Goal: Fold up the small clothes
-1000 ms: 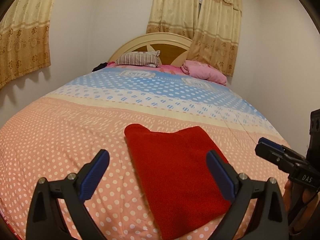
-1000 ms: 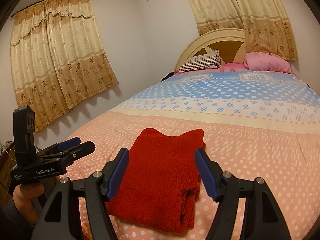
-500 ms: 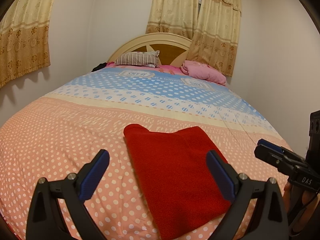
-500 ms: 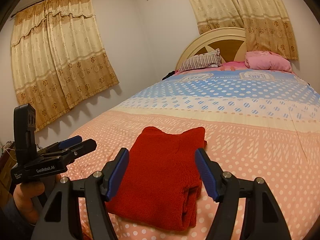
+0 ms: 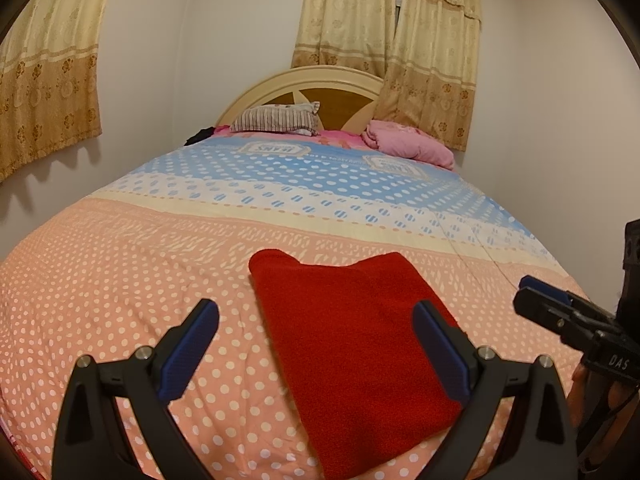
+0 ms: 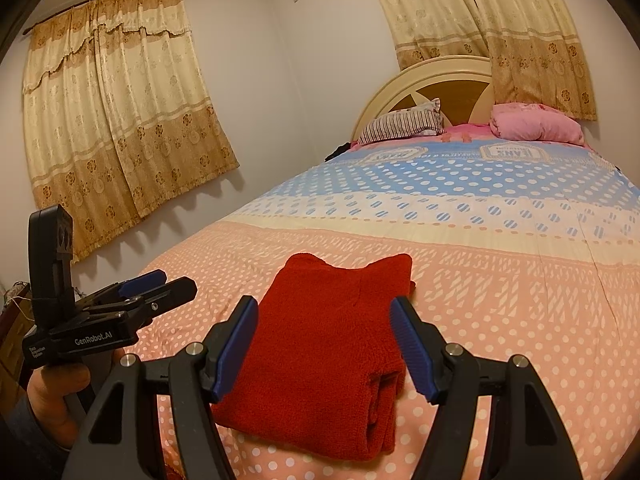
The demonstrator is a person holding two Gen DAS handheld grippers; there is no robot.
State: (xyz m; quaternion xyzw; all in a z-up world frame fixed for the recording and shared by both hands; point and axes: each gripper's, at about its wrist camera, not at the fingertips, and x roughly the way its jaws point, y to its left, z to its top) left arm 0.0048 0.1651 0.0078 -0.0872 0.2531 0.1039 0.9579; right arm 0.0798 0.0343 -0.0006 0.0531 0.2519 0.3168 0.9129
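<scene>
With both tools raised off the bedding, going left to right. Far left in right wrist view: gold patterned curtain (image 6: 120, 128) on side wall. Next, left gripper (image 5: 316, 352) spread wide, blue pads (image 5: 188, 356) parted and holding nothing, hovering over the near end of the bedspread (image 5: 120, 280); seen from the side in right wrist view at (image 6: 160, 292), held by a bare hand (image 6: 60, 396), "GenRobot.AI" printed on its body, jaw gap hard to judge from that angle. Centre: red folded garment (image 5: 356, 344) lying flat on the peach polka-dot part of the bedspread, near foot of bed, layered edges stacked along its right side (image 6: 332, 360). Sits in line between both pairs of fingers but touched by neither. Right gripper (image 6: 326, 348) also spread wide, empty, above the garment's near edge; visible at right edge of left wrist view (image 5: 540, 300). Farther back: striped pillow (image 5: 276, 118) left, pink pillow (image 5: 408, 146) right, both against curved wooden headboard (image 5: 304, 84). Second curtain (image 5: 400, 40) behind headboard, overlapping its right end
</scene>
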